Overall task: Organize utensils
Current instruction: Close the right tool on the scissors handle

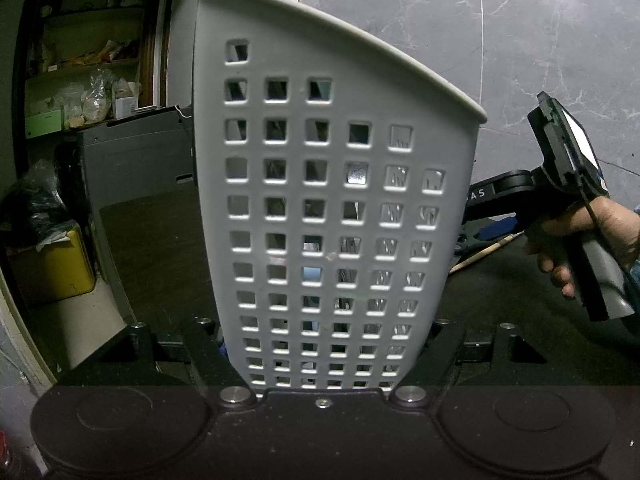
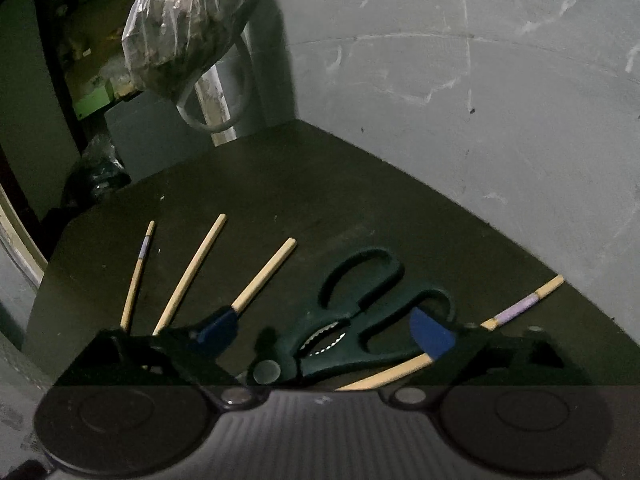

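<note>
A white perforated utensil basket (image 1: 332, 184) fills the left wrist view, standing upright. My left gripper (image 1: 326, 344) is shut on its lower sides. Shiny metal cutlery (image 1: 400, 212) shows through its holes. In the right wrist view, dark green kitchen scissors (image 2: 360, 320) lie on the dark table (image 2: 320, 200) between the fingers of my right gripper (image 2: 324, 332). That gripper is open: its right blue pad (image 2: 434, 336) is at a handle ring and its left pad (image 2: 216, 326) stands clear. Several wooden chopsticks (image 2: 190, 276) lie around the scissors, one (image 2: 520, 308) partly beneath them.
A person's hand (image 1: 568, 240) grips the right tool's handle at the right of the basket. A plastic bag (image 2: 180, 28) hangs at the back left. Cluttered shelves (image 1: 80, 80) and a yellow box (image 1: 56, 268) stand left of the table. A grey marbled wall (image 2: 480, 100) borders the table's far edge.
</note>
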